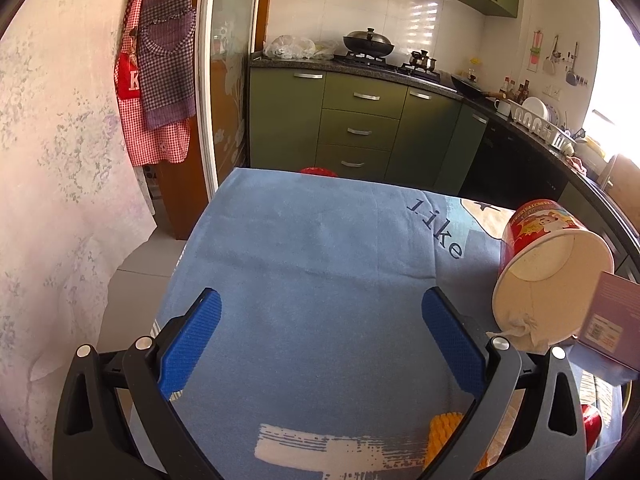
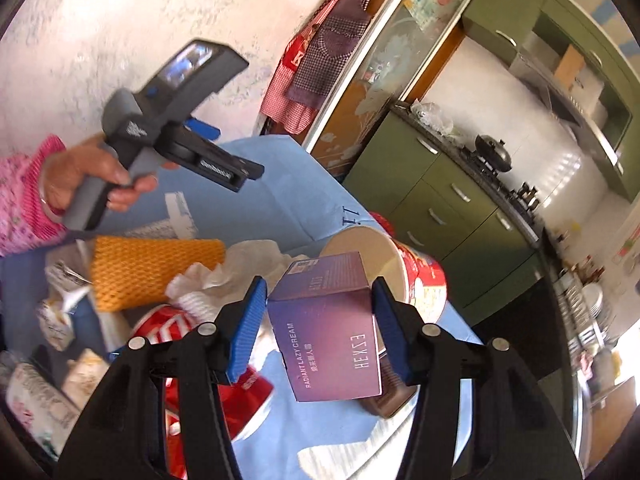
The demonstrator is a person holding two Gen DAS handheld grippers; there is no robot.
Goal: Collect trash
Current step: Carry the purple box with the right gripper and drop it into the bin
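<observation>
The purple cream box is held between the two blue pads of the right gripper. The pads press on its two narrow sides, and the box hangs above the blue tablecloth, lifted clear of the other trash. Its print reads "RADIANT LAZY CREAM". Just behind it lies a red paper cup on its side, with the open mouth toward the box; in the left wrist view the box corner shows beside this cup.

I judge that the step in hand is to carry the box to the place where the trash is collected. To do this well, the grip should stay firm but not crush the thin cardboard. The box should also stay high enough to pass over the cup and the pile.

To the left of the box are white crumpled paper, an orange foam net sleeve and a red crushed can. Farther left, a hand in a pink sleeve holds the left gripper. Its jaws stand wide open over bare cloth, with nothing between them.

No trash bin or bag is seen in either view, so I cannot tell where the box must go. The packets at the lower left edge of the right wrist view are blurred and cut off. The brown thing under the box is partly hidden, and I cannot name it.
</observation>
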